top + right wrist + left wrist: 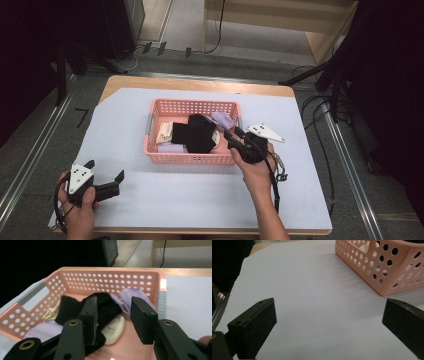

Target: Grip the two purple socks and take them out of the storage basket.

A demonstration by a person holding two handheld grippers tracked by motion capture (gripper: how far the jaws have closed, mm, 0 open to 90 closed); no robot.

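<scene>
All socks (199, 133) lie in the basket (191, 106); both tongs, right (231, 132) and left (106, 170), are open and empty.

Left gripper (105, 172) sits low near the person's side, jaws wide apart, nothing btwn them. Right gripper (230, 134) reaches fwd, jaws roughly half apart, nothing gripped.

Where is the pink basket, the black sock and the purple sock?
pink basket (192, 158), high view, on its near wall.
black sock (196, 135), high view, on the middle of the cloth.
purple sock (133, 293), right gripper view, on the part between the jaws.
</scene>
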